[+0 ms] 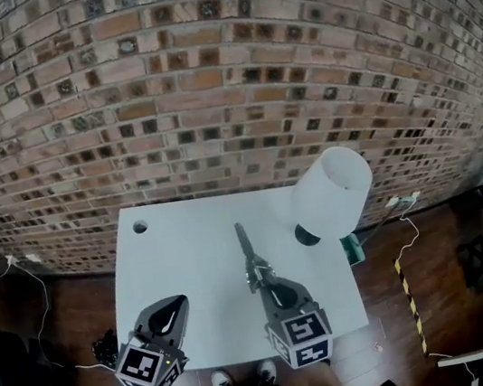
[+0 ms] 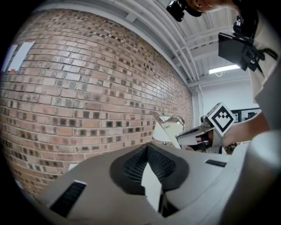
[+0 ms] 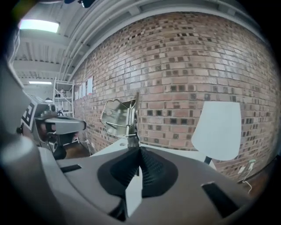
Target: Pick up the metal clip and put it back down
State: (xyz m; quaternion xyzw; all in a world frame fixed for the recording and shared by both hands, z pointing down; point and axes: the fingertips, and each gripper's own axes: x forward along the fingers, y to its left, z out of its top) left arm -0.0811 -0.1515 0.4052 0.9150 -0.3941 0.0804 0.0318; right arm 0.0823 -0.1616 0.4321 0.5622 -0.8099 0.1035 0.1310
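The metal clip (image 1: 250,255) is a long shiny spring clamp, held up in the air above the white table (image 1: 189,260). My right gripper (image 1: 261,281) is shut on its near end, and the clip points away toward the brick wall. In the right gripper view the clip (image 3: 119,117) stands up from the closed fingertips (image 3: 137,151), its spring and flat plate showing. My left gripper (image 1: 171,307) hovers over the table's front left, shut with nothing in it. The left gripper view shows its pads (image 2: 148,159) pressed together and the clip (image 2: 169,126) off to the right.
A white lamp (image 1: 331,193) with a dark base stands at the table's back right corner. There is a small round hole (image 1: 140,226) at the back left. Cables run over the wooden floor on both sides. The brick wall rises just behind the table.
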